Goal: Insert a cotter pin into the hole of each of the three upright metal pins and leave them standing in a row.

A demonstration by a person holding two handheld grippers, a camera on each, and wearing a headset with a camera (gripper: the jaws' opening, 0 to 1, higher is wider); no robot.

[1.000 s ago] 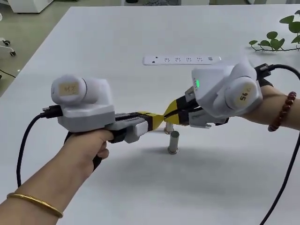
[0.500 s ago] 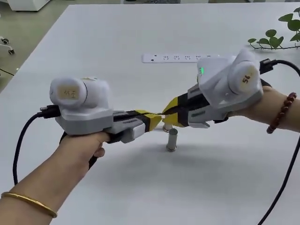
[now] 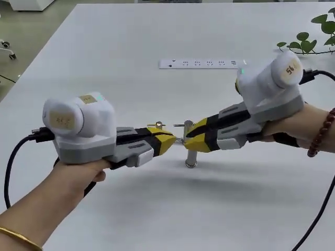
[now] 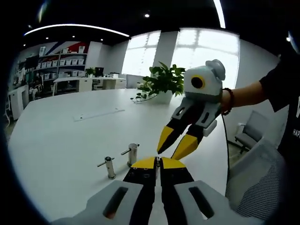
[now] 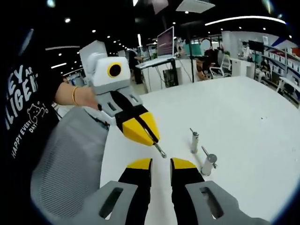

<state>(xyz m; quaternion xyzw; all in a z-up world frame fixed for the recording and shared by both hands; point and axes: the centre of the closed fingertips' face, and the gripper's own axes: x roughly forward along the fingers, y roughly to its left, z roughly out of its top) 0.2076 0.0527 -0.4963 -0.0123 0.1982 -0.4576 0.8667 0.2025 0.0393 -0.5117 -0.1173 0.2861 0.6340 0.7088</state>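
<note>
- head view: the left gripper (image 3: 172, 140) and the right gripper (image 3: 188, 141) meet tip to tip over the white table (image 3: 104, 52), just in front of the fitted pins (image 3: 187, 127), two upright metal pins each with a cross-piece through its top; the third metal pin (image 3: 191, 158) stands just nearer the camera than the fitted pins, directly under the right gripper's jaws, its top hidden by them; the left gripper's jaws look pressed together, and i cannot tell from here what they hold
- left gripper view: the left gripper's (image 4: 158, 162) own yellow tips lie flat against each other; anything between them is hidden; the right gripper (image 4: 174, 151) comes in from the upper right of the fitted pins (image 4: 132, 154), its two jaws parted with nothing between them, tips close to the left gripper's
- right gripper view: the right gripper's (image 5: 161, 164) own jaws stand apart with a clear gap, gripping nothing; the left gripper (image 5: 151, 137) sits to the left of the fitted pins (image 5: 194, 142), clamped on a thin cotter pin (image 5: 160, 150) that pokes from its tips toward the gap between the right gripper's jaws
</note>
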